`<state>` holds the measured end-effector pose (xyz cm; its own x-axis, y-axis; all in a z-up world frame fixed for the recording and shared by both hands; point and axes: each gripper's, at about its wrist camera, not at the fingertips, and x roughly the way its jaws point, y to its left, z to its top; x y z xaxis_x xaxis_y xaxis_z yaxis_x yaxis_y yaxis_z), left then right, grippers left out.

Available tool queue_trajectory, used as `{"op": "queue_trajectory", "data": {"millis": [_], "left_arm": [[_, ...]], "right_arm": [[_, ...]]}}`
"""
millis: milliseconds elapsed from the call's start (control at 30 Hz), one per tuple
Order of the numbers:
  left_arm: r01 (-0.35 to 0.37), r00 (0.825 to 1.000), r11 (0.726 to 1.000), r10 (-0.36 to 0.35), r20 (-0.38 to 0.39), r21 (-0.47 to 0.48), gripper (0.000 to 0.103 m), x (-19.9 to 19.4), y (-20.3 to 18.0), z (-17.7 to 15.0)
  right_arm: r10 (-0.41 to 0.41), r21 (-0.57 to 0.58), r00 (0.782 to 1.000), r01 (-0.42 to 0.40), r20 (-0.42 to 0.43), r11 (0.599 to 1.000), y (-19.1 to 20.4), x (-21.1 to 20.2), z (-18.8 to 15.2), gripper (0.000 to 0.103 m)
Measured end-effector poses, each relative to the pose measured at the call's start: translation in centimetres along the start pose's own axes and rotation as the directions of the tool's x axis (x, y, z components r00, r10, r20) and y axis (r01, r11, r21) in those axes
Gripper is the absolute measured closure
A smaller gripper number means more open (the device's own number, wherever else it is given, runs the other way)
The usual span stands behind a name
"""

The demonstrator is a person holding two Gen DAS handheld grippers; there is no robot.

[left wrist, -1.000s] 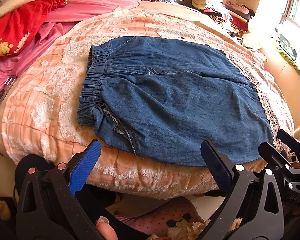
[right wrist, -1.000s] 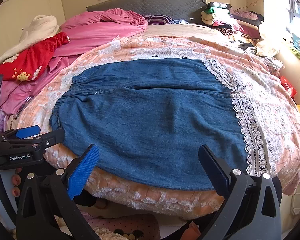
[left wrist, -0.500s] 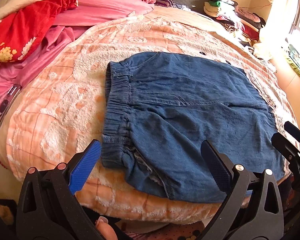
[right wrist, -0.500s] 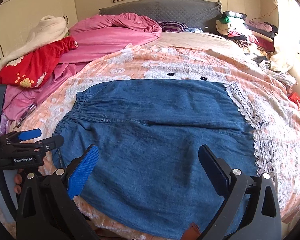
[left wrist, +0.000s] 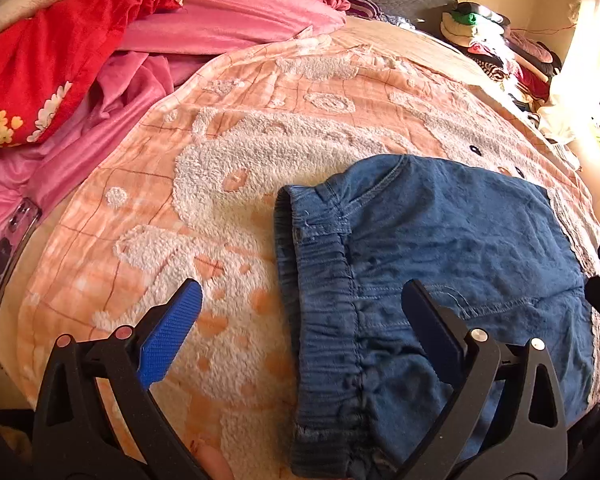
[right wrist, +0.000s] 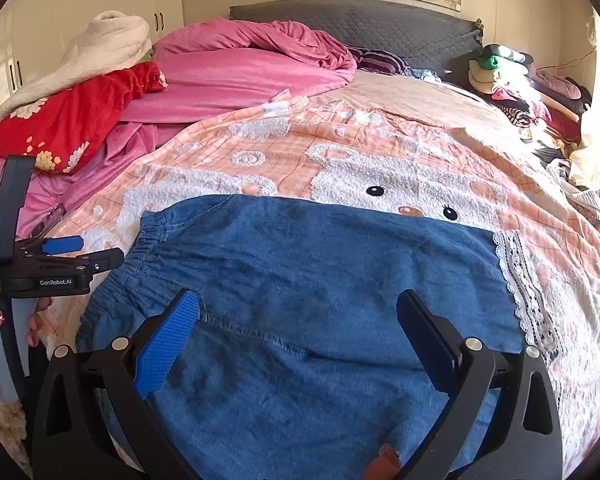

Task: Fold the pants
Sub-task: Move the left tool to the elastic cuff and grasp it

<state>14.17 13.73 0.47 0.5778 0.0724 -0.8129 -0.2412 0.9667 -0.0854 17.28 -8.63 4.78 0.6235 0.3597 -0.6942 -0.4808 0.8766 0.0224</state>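
The left gripper [left wrist: 300,320] hangs with its jaws spread wide over the elastic waistband [left wrist: 324,300], gripping nothing. The right gripper [right wrist: 298,332] is likewise spread and empty above the middle of the denim pants [right wrist: 320,280]. The pants lie flat across the near part of the bed, on a peach blanket [right wrist: 340,140] with a white cat pattern; their blue fabric is folded into a wide rectangle, gathered waistband to the left, white lace trim [right wrist: 516,268] along the right edge. Beyond lie a pink quilt [right wrist: 240,68] and a red floral blanket [right wrist: 72,116].

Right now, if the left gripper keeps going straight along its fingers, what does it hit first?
Probably the elastic waistband of the blue denim pants, lying just ahead between the open left gripper fingers, with the peach fleece blanket alongside. Depth is uncertain in the fisheye view.
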Motion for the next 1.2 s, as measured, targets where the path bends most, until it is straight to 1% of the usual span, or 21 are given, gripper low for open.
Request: {"op": "queue_trajectory", "data": {"millis": [67, 200, 300, 367, 433, 500, 533, 567, 700, 733, 767, 800, 833, 900, 1067, 1133, 1200], "left_arm": [[0.008, 1.0, 1.0, -0.008, -0.013, -0.006, 0.009, 1.2, 0.6, 0.9], [0.04, 0.999, 0.999, -0.041, -0.036, -0.017, 0.009, 3.3, 1.3, 2.4], [0.062, 0.997, 0.998, -0.063, -0.053, -0.013, 0.009, 5.1, 1.7, 3.4], [0.085, 0.994, 0.996, -0.085, -0.062, -0.004, 0.009, 6.2, 1.8, 3.9], [0.106, 0.992, 0.994, -0.105, -0.069, 0.011, 0.01, 7.0, 1.7, 4.3], [0.11, 0.991, 0.993, -0.107, -0.078, 0.033, 0.014, 7.9, 1.6, 4.5], [0.112, 0.991, 0.993, -0.108, -0.083, 0.046, 0.021, 8.3, 1.4, 4.6], [0.12, 0.989, 0.991, -0.114, -0.091, 0.055, 0.025, 8.7, 1.3, 4.6], [0.108, 0.992, 0.991, -0.102, -0.079, 0.08, 0.035, 9.2, 0.9, 4.7], [0.116, 0.991, 0.99, -0.11, -0.071, 0.08, 0.046, 9.1, 0.9, 4.8], [0.147, 0.988, 0.986, -0.143, -0.06, 0.073, 0.065, 8.8, 0.9, 4.8], [0.175, 0.984, 0.983, -0.172, -0.048, 0.061, 0.067, 8.5, 1.0, 4.8], [0.173, 0.985, 0.983, -0.172, -0.028, 0.063, 0.069, 8.0, 0.9, 4.8], [0.177, 0.984, 0.981, -0.177, 0.003, 0.084, 0.071, 7.1, 0.6, 4.6], [0.205, 0.972, 0.971, -0.216, 0.087, 0.118, 0.072, 4.1, 0.6, 4.1], [0.222, 0.966, 0.966, -0.237, 0.107, 0.132, 0.073, 3.1, 0.5, 3.9], [0.227, 0.962, 0.963, -0.244, 0.119, 0.142, 0.074, 2.5, 0.2, 3.5]], "right_arm": [[0.035, 0.014, 0.999, -0.035, -0.014, 0.999, -0.4, 1.4, 1.1, 0.004], [0.039, -0.004, 0.999, -0.039, -0.032, 0.999, -1.1, 4.1, 3.4, 0.004], [0.065, -0.017, 0.997, -0.066, -0.05, 0.998, -1.8, 6.3, 4.8, 0.004], [0.089, -0.052, 0.994, -0.093, -0.067, 0.994, -1.9, 7.9, 5.7, 0.004], [0.093, -0.089, 0.99, -0.103, -0.109, 0.991, -1.8, 9.6, 6.4, 0.004], [0.107, -0.128, 0.986, -0.124, -0.131, 0.984, -1.6, 11.2, 7.0, 0.004], [0.104, -0.144, 0.984, -0.125, -0.145, 0.982, -1.5, 11.9, 7.2, 0.004], [0.114, -0.155, 0.981, -0.138, -0.156, 0.978, -1.4, 12.6, 7.5, 0.004], [0.113, -0.229, 0.976, -0.154, -0.184, 0.961, -0.6, 14.8, 8.2, 0.004], [0.112, -0.25, 0.975, -0.159, -0.191, 0.955, -0.3, 15.3, 8.2, 0.004], [0.113, -0.276, 0.972, -0.169, -0.206, 0.946, 0.1, 15.9, 8.2, 0.004], [0.111, -0.293, 0.97, -0.172, -0.214, 0.94, 0.3, 16.4, 8.2, 0.004], [0.107, -0.308, 0.969, -0.174, -0.223, 0.935, 0.5, 16.9, 8.1, 0.004], [0.125, -0.325, 0.958, -0.208, -0.257, 0.922, 0.8, 17.8, 7.9, 0.004], [0.144, -0.406, 0.96, -0.234, -0.24, 0.883, 1.5, 18.3, 8.4, 0.005], [0.153, -0.433, 0.96, -0.245, -0.236, 0.868, 2.1, 18.6, 8.7, 0.005], [0.143, -0.471, 0.961, -0.243, -0.238, 0.848, 2.8, 19.2, 8.8, 0.006]]}}
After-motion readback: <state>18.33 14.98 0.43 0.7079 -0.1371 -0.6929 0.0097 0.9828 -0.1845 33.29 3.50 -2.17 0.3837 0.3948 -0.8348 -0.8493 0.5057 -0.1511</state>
